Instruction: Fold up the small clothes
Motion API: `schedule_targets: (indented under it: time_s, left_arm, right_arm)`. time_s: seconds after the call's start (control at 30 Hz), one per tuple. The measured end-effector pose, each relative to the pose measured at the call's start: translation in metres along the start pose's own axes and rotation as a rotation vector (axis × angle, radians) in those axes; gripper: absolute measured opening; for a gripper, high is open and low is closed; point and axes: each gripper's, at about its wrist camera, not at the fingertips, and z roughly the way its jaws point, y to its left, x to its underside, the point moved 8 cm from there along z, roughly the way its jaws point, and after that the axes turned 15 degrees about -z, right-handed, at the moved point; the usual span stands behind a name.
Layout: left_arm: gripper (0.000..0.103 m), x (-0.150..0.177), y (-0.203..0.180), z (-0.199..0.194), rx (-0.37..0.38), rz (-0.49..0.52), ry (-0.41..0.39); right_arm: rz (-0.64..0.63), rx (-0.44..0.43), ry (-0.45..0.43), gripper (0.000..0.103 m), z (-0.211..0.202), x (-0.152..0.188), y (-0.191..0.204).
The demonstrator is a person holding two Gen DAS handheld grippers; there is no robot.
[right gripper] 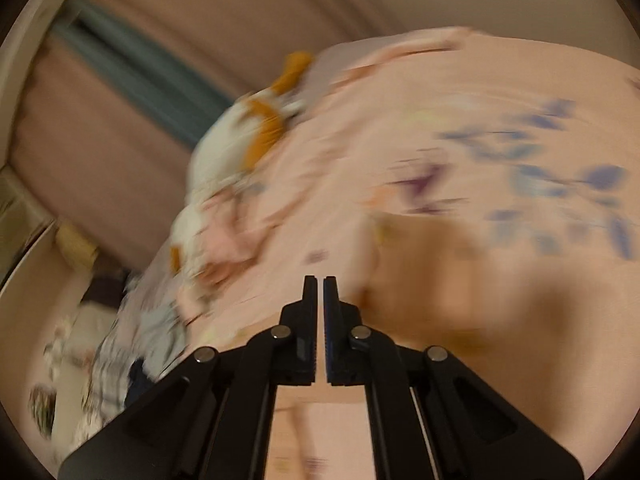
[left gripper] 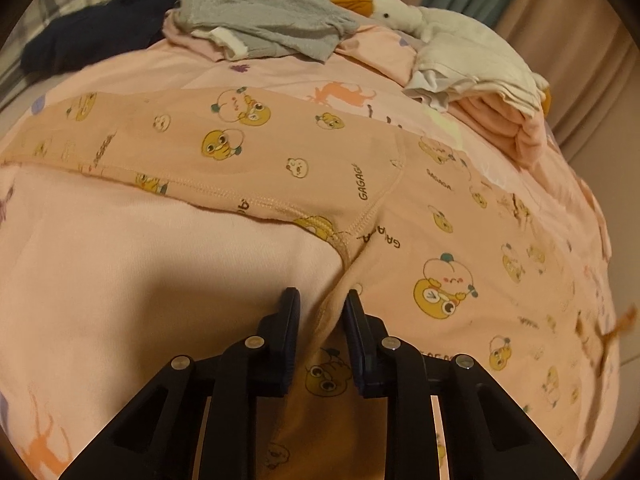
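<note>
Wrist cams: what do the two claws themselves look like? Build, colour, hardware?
Both look alike. The left claw and right claw are matte black, each with two flat, slab-like fingers on angular linkage arms with triangular cut-outs. Round silver pivot pins sit at the joints, four per claw. The right claw's inner pads look ribbed with a bluish tint. No cables, labels or sleeves show.

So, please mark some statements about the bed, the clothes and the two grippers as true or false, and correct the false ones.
1. The left gripper pinches a fold of the printed peach garment. True.
2. The right gripper stands wide open. False: its jaws are shut, with nothing seen between them.
3. A grey garment lies on the far part of the bed. True.
4. The goose plush toy is black. False: it is white with orange parts.
5. A dark navy garment lies beside the grey one. True.
</note>
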Motion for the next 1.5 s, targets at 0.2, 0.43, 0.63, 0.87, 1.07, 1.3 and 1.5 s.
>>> schedule_targets:
  time_s: [0.2, 0.43, 0.63, 0.87, 1.07, 1.3, 1.5]
  left_arm:
    - [0.026, 0.0, 0.003, 0.0, 0.024, 0.005, -0.023]
    - [0.058, 0.003, -0.01, 0.001, 0.078, 0.064, -0.016]
    - [0.089, 0.016, -0.032, 0.006, 0.109, 0.179, 0.004]
    - [0.092, 0.016, -0.035, 0.012, 0.046, 0.197, -0.012]
    - [0.051, 0.005, -0.019, 0.005, 0.009, 0.109, -0.056]
    - [0.021, -0.004, -0.004, 0.003, 0.031, 0.028, -0.039]
    - [0.019, -0.003, -0.004, 0.004, 0.032, 0.038, -0.032]
  right_arm:
    - [-0.259, -0.13, 0.16, 0.003, 0.092, 0.03, 0.177]
    - [-0.543, 0.069, 0.37, 0.038, 0.154, 0.094, 0.207]
    - [-0.679, 0.411, 0.426, 0.075, 0.127, 0.066, 0.101]
    - [-0.669, 0.691, 0.492, 0.076, 0.112, 0.033, -0.032]
    - [-0.446, 0.627, 0.451, 0.032, 0.12, 0.031, -0.087]
    - [-0.327, 0.545, 0.371, 0.012, 0.107, 0.006, -0.082]
    - [-0.334, 0.28, 0.278, 0.012, 0.111, -0.005, 0.033]
